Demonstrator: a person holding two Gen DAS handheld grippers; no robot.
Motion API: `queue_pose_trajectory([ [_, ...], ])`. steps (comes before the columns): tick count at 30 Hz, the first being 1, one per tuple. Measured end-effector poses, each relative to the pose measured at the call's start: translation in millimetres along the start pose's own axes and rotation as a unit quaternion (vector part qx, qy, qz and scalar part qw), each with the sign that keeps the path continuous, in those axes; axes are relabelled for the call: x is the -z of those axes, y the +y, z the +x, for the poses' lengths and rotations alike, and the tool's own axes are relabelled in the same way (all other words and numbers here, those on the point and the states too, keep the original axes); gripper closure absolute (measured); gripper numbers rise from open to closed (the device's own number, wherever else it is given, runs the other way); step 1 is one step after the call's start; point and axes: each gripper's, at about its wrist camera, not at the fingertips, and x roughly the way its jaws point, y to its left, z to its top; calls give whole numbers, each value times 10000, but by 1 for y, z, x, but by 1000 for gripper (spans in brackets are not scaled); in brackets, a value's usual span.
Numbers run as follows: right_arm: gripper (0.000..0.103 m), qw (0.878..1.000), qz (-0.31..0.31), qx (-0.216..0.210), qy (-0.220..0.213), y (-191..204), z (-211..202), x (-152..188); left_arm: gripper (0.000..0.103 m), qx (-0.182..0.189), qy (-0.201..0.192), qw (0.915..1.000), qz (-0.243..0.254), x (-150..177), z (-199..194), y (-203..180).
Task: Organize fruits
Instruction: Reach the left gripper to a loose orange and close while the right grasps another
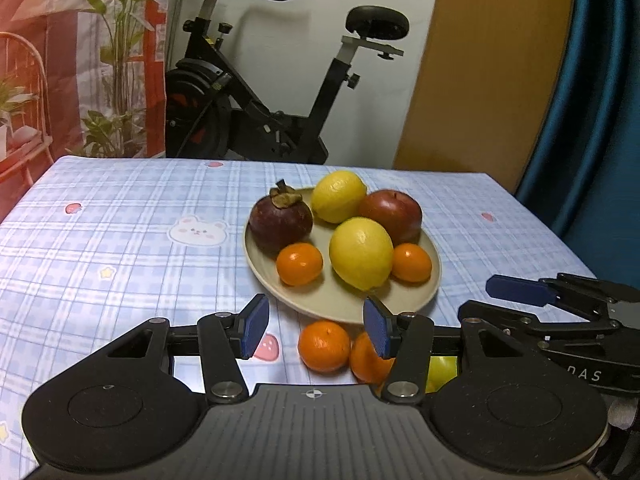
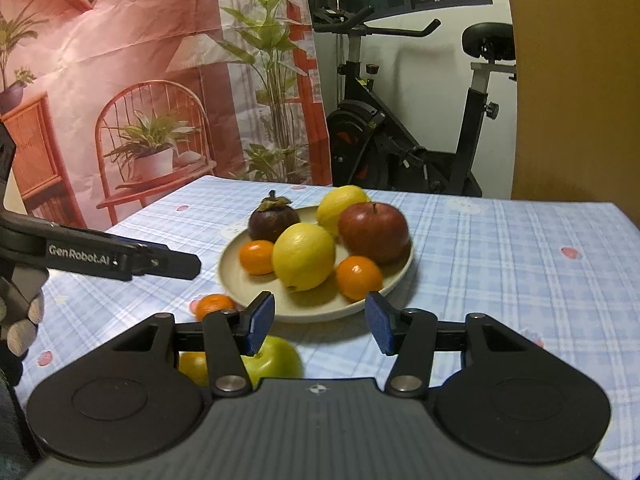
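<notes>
In the centre of both views a beige plate is seen on the checked tablecloth, loaded with a mangosteen, two lemons, a red apple and two mandarins. The jaws of the left gripper and right gripper are held apart, nothing is gripped. Below the plate, two more mandarins and a green apple are lying.

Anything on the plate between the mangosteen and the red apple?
Yes, in both wrist views: the back lemon sits between the mangosteen and the apple on the plate.

Both wrist views look down, side by side, at the plate.
</notes>
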Motion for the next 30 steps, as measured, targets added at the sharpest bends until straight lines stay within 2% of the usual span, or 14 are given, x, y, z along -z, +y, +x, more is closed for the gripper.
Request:
queue_pose_trajectory([
  [6, 49, 9997, -163, -137, 123, 10, 8, -5, 49, 20, 42, 10000, -82, 0, 2, 8],
  [9, 50, 9978, -381, -337, 434, 17, 21, -9, 50, 24, 1, 9999, -168, -1, 3, 16],
  [11, 51, 9964, -540, -433, 485, 23, 25, -12, 57, 8, 18, 9996, -281, -2, 4, 24],
  [17, 54, 9866, -882, -874, 1060, 37, 50, -23, 57, 69, 27, 9995, -301, -5, 5, 36],
  [20, 55, 9821, -901, -938, 1364, 39, 64, -23, 57, 89, 39, 9994, -343, -4, 6, 40],
  [21, 58, 9805, -895, -956, 1466, 39, 69, -23, 57, 95, 45, 9993, -346, -3, 6, 40],
  [24, 60, 9768, -924, -1055, 1617, 41, 74, -24, 57, 128, 88, 9994, -315, -1, 7, 42],
  [30, 60, 9748, -968, -961, 1764, 43, 78, -25, 57, 208, 121, 9993, -295, 1, 9, 41],
])
